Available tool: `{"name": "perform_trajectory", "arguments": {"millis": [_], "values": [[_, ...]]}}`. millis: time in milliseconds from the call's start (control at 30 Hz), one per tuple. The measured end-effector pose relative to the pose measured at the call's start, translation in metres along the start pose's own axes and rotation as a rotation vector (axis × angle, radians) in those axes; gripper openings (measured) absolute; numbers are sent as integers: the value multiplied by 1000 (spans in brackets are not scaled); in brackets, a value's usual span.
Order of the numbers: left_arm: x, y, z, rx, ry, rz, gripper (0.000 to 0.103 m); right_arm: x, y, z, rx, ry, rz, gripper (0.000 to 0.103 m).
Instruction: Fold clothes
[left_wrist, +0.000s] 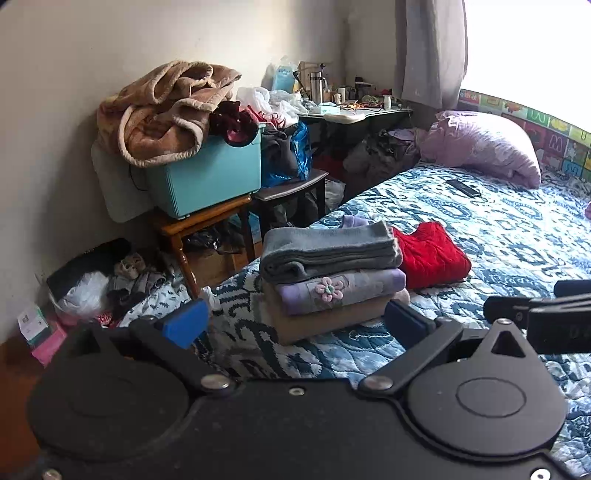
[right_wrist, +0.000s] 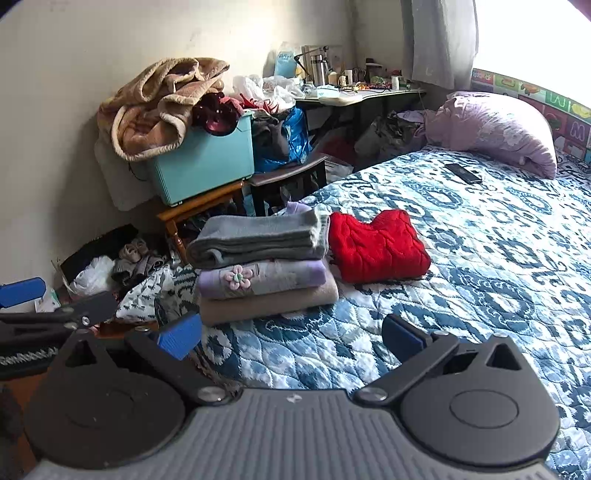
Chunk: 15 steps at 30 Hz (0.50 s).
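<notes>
Both tools are wide open and hold nothing: the left gripper (left_wrist: 295, 325) and the right gripper (right_wrist: 291, 336) hang over the blue and white bed cover (right_wrist: 480, 266). A neat pile of folded clothes (right_wrist: 262, 266) sits near the edge of the bed, with a gray one (right_wrist: 255, 236) on top, a purple one with a pink flower (right_wrist: 240, 277) in the middle and a tan one (right_wrist: 269, 302) at the bottom. A folded red sweater (right_wrist: 376, 243) lies just beside the pile, and a purple pillow (right_wrist: 495, 129) rests far back on the bed.
</notes>
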<state>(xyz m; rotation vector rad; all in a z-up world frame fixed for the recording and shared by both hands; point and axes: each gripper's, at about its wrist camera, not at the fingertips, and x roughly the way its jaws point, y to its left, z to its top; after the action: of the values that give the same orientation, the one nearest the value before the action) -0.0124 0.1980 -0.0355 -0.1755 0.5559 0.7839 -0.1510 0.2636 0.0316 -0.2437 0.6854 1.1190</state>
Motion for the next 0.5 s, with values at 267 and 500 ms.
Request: {"name": "perform_trajectory", "arguments": {"millis": [267, 500], "values": [[8, -1, 1, -10, 28, -25, 103, 3, 3, 1, -1, 3, -12, 103], [12, 0, 2, -17, 31, -12, 103, 10, 7, 1, -3, 14, -9, 103]]}}
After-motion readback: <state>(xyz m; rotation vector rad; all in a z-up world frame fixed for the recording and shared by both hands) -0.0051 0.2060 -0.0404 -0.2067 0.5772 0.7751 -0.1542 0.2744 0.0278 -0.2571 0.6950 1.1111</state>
